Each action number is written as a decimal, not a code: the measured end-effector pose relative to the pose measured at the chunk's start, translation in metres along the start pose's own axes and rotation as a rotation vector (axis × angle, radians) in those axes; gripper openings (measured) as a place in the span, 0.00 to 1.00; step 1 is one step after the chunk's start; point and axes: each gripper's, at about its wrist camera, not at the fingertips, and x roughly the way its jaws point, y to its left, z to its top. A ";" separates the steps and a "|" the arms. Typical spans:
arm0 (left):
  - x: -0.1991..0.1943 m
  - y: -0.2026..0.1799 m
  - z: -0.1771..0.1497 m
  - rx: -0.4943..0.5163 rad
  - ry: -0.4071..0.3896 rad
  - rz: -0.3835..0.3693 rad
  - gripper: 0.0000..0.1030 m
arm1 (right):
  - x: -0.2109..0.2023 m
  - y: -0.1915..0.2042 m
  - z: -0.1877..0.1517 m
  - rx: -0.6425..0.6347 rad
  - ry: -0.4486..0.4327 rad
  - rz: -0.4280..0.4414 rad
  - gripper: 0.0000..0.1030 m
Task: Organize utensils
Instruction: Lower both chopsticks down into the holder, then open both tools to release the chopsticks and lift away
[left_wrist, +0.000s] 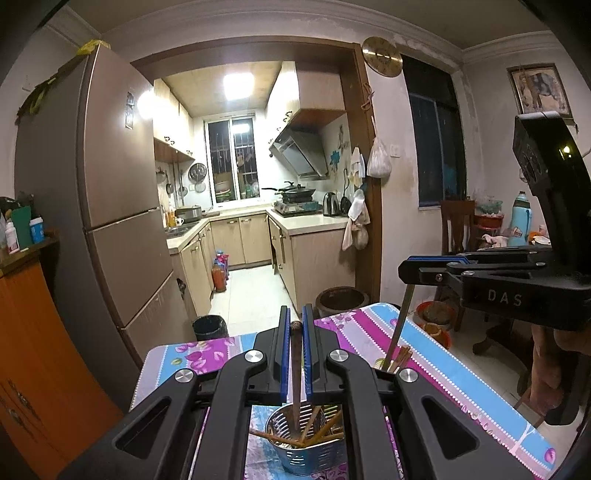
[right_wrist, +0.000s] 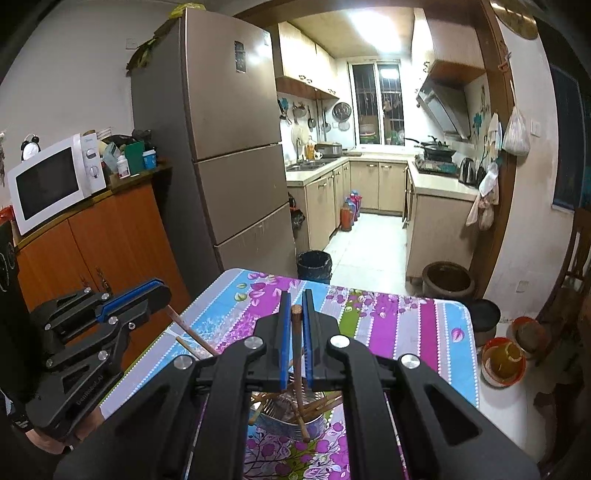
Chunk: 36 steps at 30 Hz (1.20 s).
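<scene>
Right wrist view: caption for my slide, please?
Both grippers, right gripper and left gripper, each clamp a chopstick above the metal holder.

Table (right_wrist: 424, 325), floral striped cloth; perforated metal holder (left_wrist: 306, 454) apparently standing on it.

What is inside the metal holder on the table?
The metal holder holds several wooden chopsticks, leaning across each other. Its bottom is hidden by them and by the left gripper.

**Both grippers clamp sticks over the holder**

The left gripper (left_wrist: 295, 332) is closed on a dark wooden stick (left_wrist: 295, 373) that runs down into a perforated metal holder (left_wrist: 306, 446) of chopsticks (left_wrist: 317, 432) on the flowered tablecloth (left_wrist: 436, 358). The right gripper (left_wrist: 410, 271), near the table's far right edge, pinches a pale stick (left_wrist: 400, 325).
</scene>
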 end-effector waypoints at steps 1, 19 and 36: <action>0.002 0.000 -0.001 0.000 0.004 -0.001 0.07 | 0.002 0.000 -0.001 -0.001 0.005 -0.002 0.04; 0.026 0.004 -0.013 -0.015 0.045 0.004 0.07 | 0.023 0.000 -0.012 0.001 0.025 -0.006 0.04; 0.028 0.019 -0.027 -0.064 0.033 0.056 0.59 | 0.014 -0.007 -0.018 0.026 -0.018 -0.012 0.54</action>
